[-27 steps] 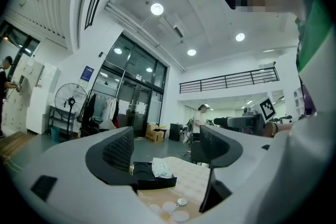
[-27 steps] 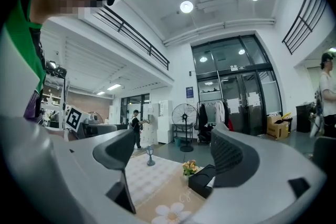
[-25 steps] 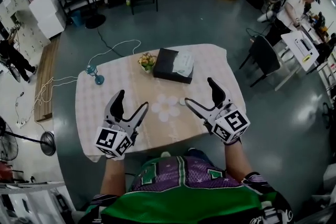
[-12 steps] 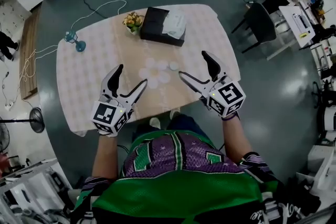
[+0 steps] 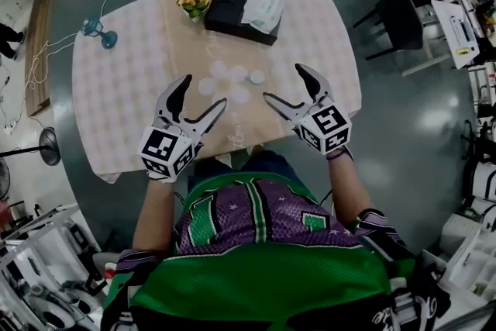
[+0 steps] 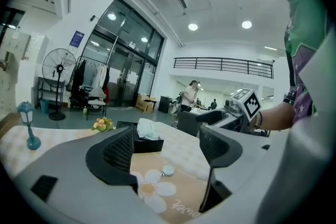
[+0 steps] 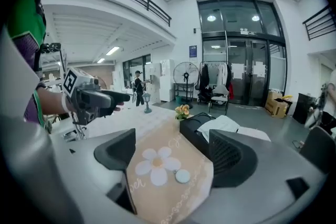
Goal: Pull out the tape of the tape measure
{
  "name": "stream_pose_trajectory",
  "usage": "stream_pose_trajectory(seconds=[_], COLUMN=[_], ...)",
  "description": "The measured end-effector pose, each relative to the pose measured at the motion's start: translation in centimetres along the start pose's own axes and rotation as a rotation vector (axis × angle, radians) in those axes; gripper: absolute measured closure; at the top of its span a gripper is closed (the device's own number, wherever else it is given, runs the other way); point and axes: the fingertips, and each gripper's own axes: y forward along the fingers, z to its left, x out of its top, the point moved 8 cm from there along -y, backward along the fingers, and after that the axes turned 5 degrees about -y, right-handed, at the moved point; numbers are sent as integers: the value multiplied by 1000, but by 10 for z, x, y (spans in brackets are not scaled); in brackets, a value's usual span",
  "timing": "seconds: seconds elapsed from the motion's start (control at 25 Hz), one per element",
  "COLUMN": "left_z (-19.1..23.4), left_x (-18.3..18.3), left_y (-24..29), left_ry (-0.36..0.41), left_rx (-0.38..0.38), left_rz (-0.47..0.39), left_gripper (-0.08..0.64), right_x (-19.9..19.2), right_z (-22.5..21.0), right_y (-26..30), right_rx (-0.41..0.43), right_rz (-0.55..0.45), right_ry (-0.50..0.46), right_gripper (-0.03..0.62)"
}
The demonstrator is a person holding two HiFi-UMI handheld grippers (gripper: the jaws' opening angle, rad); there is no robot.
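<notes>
The tape measure (image 5: 256,77) is a small pale round disc lying on the beige table runner, beside a printed white flower (image 5: 225,83). It also shows between the jaws in the left gripper view, as the disc (image 6: 167,170), and in the right gripper view, as the disc (image 7: 182,176). My left gripper (image 5: 203,93) hovers open over the table's near side, left of the disc. To the disc's right my right gripper (image 5: 284,83) is also open. Neither touches the disc, and nothing is held in either.
A black tissue box (image 5: 240,2) and a small flower pot (image 5: 194,0) stand at the far side of the table (image 5: 116,89). A little blue lamp (image 5: 99,31) sits at the far left corner. A dark chair (image 5: 395,19) stands right of the table.
The head view has tilted down, so the table now sits higher in the picture. Both grippers stay open and have drawn slightly closer to the flower print.
</notes>
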Motion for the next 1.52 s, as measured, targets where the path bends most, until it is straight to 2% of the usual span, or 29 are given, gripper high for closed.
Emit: stream_pose_trajectory(seconds=[0.32,0.48,0.76,1.04,1.16,1.28,1.52], left_z=[5,5,5,11,8,7,4], left_x=[-10,-19,-30,-34,-40,-43,-39], left_y=[38,56,81,98,104,107,105], left_ry=[-15,9,-10,-108,-79,-61,-59], left_rx=[15,24,38,72,94,113,161], left_rz=[61,105,149,141,175,197,194], left_gripper=[166,166,166,166,166,166,166], right_x=[-50,-66,-94,-118,-129,-139,-157], right_z=[-22,-33,-45,-55,-55,-57,-59], right_y=[45,62,90,119,130,141,157], right_rx=[74,106,174,253,285,310,330], right_rz=[151,199,271,327,356,372,397], right_ry=[-14,-25,-78,-109,-140,-132,-120], right_gripper=[165,167,169,176,183,186,199])
